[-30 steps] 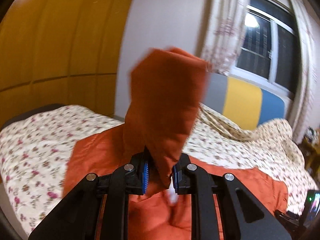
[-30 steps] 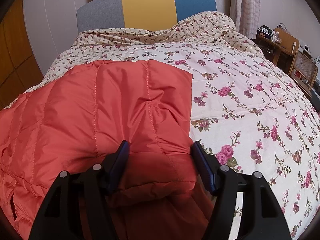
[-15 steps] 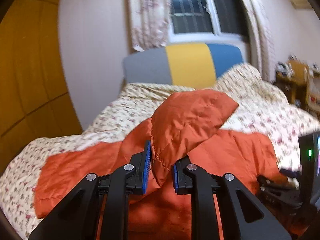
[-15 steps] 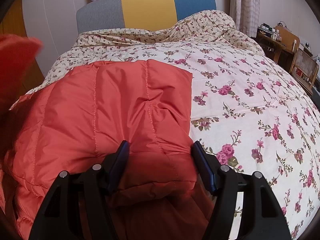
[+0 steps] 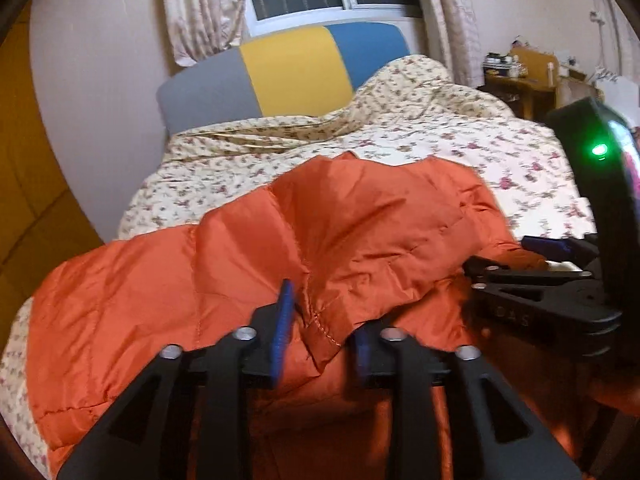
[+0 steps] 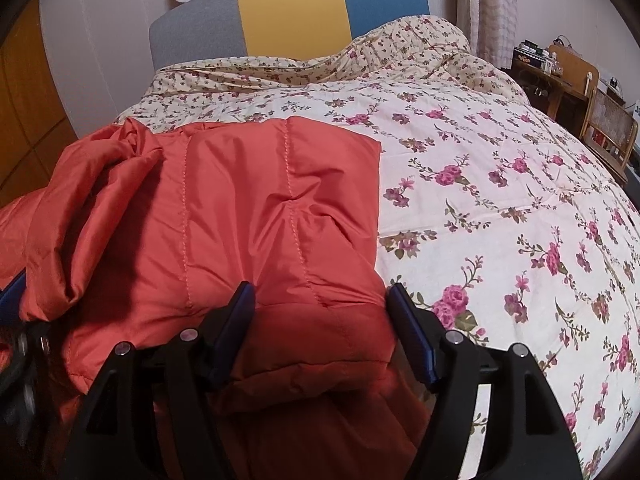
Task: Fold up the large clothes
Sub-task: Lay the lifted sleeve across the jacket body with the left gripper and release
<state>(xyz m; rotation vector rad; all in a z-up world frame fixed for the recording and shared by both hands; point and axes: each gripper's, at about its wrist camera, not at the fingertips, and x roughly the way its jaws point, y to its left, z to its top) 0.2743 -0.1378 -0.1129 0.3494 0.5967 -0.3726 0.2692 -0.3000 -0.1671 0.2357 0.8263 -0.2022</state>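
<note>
An orange quilted jacket point(image 5: 168, 292) lies spread on the flowered bed. In the left wrist view my left gripper point(image 5: 320, 344) has its jaws apart, with the jacket's sleeve end point(image 5: 320, 320) lying loosely between them, laid across the jacket body. In the right wrist view my right gripper point(image 6: 320, 320) is open wide around a thick folded edge of the jacket point(image 6: 280, 208), pressing low on it. The right gripper also shows at the right of the left wrist view point(image 5: 532, 276).
The flowered bedspread point(image 6: 500, 200) covers the bed to the right of the jacket. A grey, yellow and blue headboard point(image 5: 288, 72) stands at the back. A wooden desk and chair point(image 6: 592, 92) stand right of the bed. Orange wardrobe panels point(image 5: 24, 160) line the left.
My left gripper swung the held sleeve from high in the air down across the jacket, and its jaws opened. The right gripper has stayed still, open on the folded edge.
</note>
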